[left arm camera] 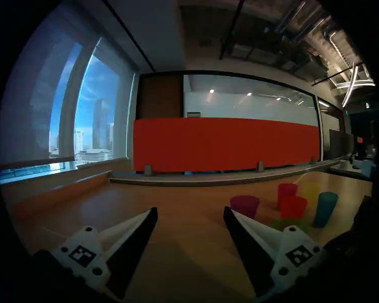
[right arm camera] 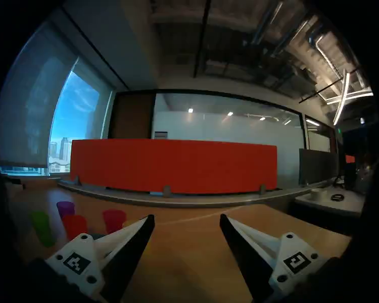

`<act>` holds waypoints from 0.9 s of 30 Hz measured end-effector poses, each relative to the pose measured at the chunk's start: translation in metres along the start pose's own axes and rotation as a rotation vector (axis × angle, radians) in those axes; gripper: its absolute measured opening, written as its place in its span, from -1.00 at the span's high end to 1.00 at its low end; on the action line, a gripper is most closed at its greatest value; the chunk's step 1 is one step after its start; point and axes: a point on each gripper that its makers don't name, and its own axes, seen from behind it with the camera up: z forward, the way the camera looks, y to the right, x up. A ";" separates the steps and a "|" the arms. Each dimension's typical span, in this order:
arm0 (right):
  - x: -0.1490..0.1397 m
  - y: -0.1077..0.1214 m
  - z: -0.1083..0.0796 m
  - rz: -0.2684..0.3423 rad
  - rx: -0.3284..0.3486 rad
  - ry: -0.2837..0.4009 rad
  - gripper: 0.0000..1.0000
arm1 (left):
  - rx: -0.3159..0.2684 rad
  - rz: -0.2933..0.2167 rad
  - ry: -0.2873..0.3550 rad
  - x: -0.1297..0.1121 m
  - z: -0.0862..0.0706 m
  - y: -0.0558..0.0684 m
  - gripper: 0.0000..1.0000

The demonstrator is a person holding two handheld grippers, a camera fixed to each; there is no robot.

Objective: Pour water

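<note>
Several coloured plastic cups stand in a cluster on the wooden table (left arm camera: 189, 262). In the left gripper view they are to the right: a magenta cup (left arm camera: 244, 206), a red cup (left arm camera: 286, 193), an orange-red cup (left arm camera: 293, 207), a teal cup (left arm camera: 325, 208), a yellow cup (left arm camera: 311, 192) and a low green cup (left arm camera: 288, 223). My left gripper (left arm camera: 189, 211) is open and empty, left of the cluster. In the right gripper view a green cup (right arm camera: 40, 227), a purple cup (right arm camera: 65, 208), an orange-red cup (right arm camera: 74, 225) and a red cup (right arm camera: 113, 219) stand to the left. My right gripper (right arm camera: 186, 217) is open and empty.
A long red partition (left arm camera: 225, 144) runs along the table's far edge, above a grey rail (left arm camera: 215, 178). Large windows (left arm camera: 88, 121) lie to the left. A side desk (right arm camera: 331, 199) with small objects stands at the right of the right gripper view.
</note>
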 end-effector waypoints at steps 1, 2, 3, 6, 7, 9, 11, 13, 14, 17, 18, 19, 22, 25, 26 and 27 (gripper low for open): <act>-0.001 0.001 0.000 0.002 0.000 -0.002 -1.00 | 0.000 0.000 0.000 0.000 0.000 0.000 -0.95; -0.002 0.001 0.000 0.005 0.000 -0.003 -1.00 | 0.000 0.000 0.000 0.000 0.000 0.000 -0.95; -0.002 0.002 0.001 0.008 0.000 -0.005 -1.00 | 0.000 0.000 0.000 0.000 0.000 0.000 -0.94; -0.006 0.001 0.001 0.011 0.004 -0.010 -1.00 | 0.000 0.000 0.000 0.000 0.000 0.000 -0.94; -0.008 0.002 0.002 0.013 0.004 -0.013 -1.00 | 0.000 0.000 0.000 0.000 0.000 0.000 -0.95; -0.012 0.002 0.002 0.015 0.004 -0.019 -0.99 | 0.000 0.000 0.000 0.000 0.000 0.000 -0.94; -0.016 0.003 0.003 0.018 0.006 -0.024 -1.00 | 0.000 0.000 0.000 0.000 0.000 0.000 -0.94; -0.018 0.004 0.004 0.024 0.006 -0.029 -1.00 | 0.000 0.000 0.000 0.000 0.000 0.000 -0.95; -0.019 0.005 0.004 0.029 0.006 -0.032 -0.99 | 0.000 0.000 0.000 0.000 0.000 0.000 -0.95; -0.019 0.007 0.004 0.039 0.005 -0.036 -1.00 | 0.000 0.000 0.000 0.000 0.000 0.000 -0.94; -0.019 0.007 0.004 0.042 0.005 -0.036 -1.00 | 0.000 0.000 0.000 0.000 0.000 0.000 -0.94; -0.020 0.007 0.004 0.041 0.004 -0.039 -1.00 | 0.000 0.000 0.000 0.000 0.000 0.000 -0.94; -0.024 0.008 0.004 0.038 0.004 -0.050 -1.00 | 0.000 0.000 0.000 0.000 0.000 0.001 -0.94; -0.027 0.007 0.004 0.032 0.005 -0.060 -0.99 | 0.000 0.000 0.000 0.001 0.000 0.001 -0.95; -0.028 0.007 0.005 0.030 0.005 -0.064 -0.99 | 0.000 0.000 0.000 0.001 0.000 0.001 -0.94; -0.029 0.006 0.005 0.029 0.006 -0.067 -1.00 | 0.000 0.000 0.000 0.001 0.001 0.001 -0.94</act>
